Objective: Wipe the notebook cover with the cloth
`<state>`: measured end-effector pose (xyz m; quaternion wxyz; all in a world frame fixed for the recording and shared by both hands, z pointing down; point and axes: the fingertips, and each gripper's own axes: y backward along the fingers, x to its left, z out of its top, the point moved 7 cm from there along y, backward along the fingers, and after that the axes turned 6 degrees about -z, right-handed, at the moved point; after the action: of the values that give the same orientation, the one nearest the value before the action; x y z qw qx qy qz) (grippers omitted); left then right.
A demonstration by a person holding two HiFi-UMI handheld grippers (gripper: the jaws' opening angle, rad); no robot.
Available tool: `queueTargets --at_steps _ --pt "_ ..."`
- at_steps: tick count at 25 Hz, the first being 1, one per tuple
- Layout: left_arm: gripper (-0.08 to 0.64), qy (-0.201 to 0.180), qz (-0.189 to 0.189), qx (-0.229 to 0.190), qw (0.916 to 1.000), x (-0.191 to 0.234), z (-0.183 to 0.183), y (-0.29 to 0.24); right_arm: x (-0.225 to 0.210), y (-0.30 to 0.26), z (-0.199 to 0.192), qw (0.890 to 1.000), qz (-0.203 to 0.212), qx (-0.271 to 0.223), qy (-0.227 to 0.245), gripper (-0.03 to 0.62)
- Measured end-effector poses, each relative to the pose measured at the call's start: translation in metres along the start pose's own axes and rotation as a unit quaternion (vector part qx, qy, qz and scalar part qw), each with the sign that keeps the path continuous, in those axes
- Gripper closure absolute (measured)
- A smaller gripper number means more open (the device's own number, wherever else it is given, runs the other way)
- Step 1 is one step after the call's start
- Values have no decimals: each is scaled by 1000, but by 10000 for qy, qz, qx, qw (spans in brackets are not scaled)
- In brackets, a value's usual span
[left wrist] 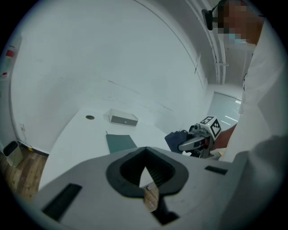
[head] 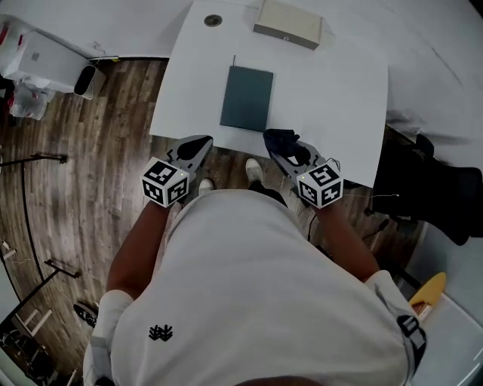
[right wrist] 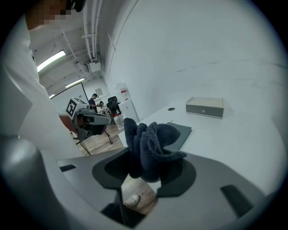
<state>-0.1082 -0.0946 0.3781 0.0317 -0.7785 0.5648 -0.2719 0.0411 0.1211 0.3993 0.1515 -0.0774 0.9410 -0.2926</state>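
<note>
The dark teal notebook (head: 247,98) lies closed on the white table (head: 332,105), toward its near edge; it also shows in the left gripper view (left wrist: 120,143) and behind the cloth (right wrist: 181,131). A crumpled dark blue cloth (right wrist: 150,146) is clamped in my right gripper (head: 276,142), which hovers at the table's near edge just right of the notebook's near corner. My left gripper (head: 201,143) hangs off the table's near edge, left of the notebook, jaws shut and empty (left wrist: 145,152). The cloth (left wrist: 174,139) juts from the right gripper in the left gripper view.
A flat beige box (head: 288,22) sits at the table's far side, with a round cable hole (head: 213,20) to its left. A white unit (head: 45,54) stands on the wood floor at left. A black chair (head: 434,185) is at right.
</note>
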Motion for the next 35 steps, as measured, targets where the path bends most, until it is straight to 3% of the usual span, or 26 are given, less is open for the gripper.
queueTargets --at_steps 9,14,25,35 --pt "554 -274 -649 -131 9974 -9 -4 72 94 29 -9 9954 -702 -564 -321 431" --pt "554 -500 -854 -136 9950 -20 -12 98 144 41 -15 9925 -882 -815 -249 431" --pt "554 -577 -1031 -276 9926 -37 -13 111 174 54 -23 9904 -1020 -903 -247 431" --pt "554 -564 -923 -398 9933 -35 -20 128 186 50 -16 9905 -963 -973 -83 431"
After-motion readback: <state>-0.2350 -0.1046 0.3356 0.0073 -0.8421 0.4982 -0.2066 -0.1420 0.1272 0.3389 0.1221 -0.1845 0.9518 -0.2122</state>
